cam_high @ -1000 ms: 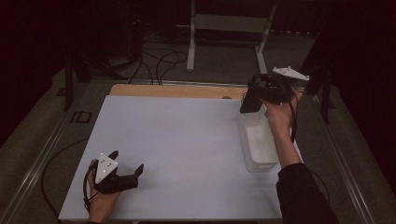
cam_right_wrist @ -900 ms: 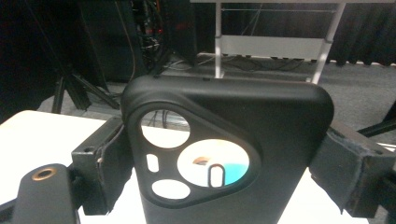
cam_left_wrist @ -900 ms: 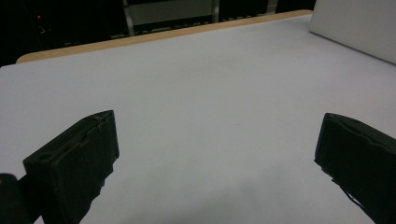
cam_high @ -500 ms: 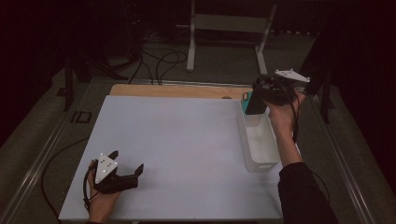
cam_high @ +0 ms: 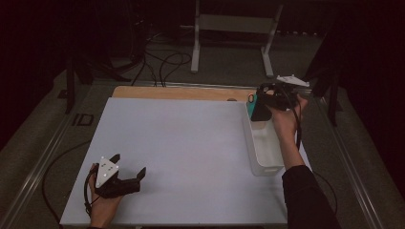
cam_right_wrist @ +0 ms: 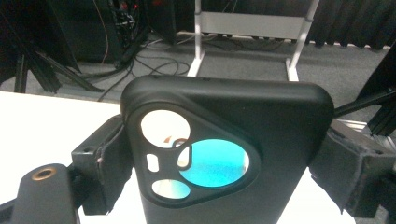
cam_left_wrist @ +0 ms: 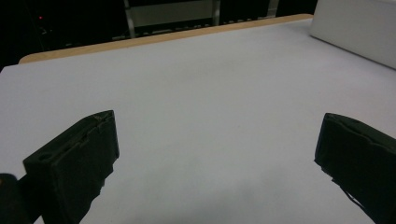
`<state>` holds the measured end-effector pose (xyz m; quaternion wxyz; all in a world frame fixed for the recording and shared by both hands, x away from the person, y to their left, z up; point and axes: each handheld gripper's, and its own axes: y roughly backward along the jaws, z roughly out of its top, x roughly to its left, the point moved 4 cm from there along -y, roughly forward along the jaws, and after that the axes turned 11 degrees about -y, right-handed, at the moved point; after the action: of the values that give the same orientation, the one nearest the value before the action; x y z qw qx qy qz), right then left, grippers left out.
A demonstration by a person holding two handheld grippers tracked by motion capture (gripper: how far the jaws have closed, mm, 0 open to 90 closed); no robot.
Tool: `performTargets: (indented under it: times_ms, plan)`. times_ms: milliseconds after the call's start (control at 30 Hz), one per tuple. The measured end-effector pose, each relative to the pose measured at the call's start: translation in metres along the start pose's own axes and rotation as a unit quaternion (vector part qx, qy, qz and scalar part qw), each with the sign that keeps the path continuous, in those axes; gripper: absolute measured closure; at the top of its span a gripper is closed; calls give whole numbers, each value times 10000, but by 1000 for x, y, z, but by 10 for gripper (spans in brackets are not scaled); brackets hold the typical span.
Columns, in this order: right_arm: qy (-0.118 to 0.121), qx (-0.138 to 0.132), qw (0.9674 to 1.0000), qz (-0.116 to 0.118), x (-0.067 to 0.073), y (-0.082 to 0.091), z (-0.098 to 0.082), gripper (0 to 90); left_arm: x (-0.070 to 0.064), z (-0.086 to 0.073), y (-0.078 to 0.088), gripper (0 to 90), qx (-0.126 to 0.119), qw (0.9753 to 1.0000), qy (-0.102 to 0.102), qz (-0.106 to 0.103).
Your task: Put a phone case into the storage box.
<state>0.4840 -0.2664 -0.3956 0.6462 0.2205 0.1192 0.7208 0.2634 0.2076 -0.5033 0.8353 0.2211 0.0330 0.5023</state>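
Black silicone phone case (cam_right_wrist: 224,154) sits clamped between the right gripper (cam_high: 267,102) jaws, lifted above the white bin (cam_high: 264,143). Next: carry it tableward. Left gripper (cam_high: 125,177) rests wide open, empty.

A black phone case (cam_right_wrist: 233,154) stands upright, clamped between the hand-held gripper (cam_right_wrist: 224,163) jaws.

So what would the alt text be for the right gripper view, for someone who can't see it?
A black phone case stands upright, clamped between the right gripper's two black fingers, its back with the camera cutouts facing the camera and something teal showing through the largest hole. Below lies the white table; beyond are a dark floor with cables and a white metal stand.
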Motion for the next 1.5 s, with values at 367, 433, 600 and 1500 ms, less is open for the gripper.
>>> performTargets:
  times_ms: [367, 433, 600, 1500]
  plan:
    - [36, 190, 9998, -75, 0, -11, -15, 138, 0, 1, -1, 0, -18, 10000, 18, -10]
    - [66, 236, 9997, -96, 1, -15, -18, 138, 0, 1, -1, 0, -8, 10000, 9, -12]
    - [88, 279, 9995, -113, 2, -18, -22, 138, 0, 0, 0, 0, -17, 10000, 23, -12]
    - [123, 649, 9968, -454, 1, -47, -43, 132, 1, 0, 0, 0, -46, 9999, 82, -44]
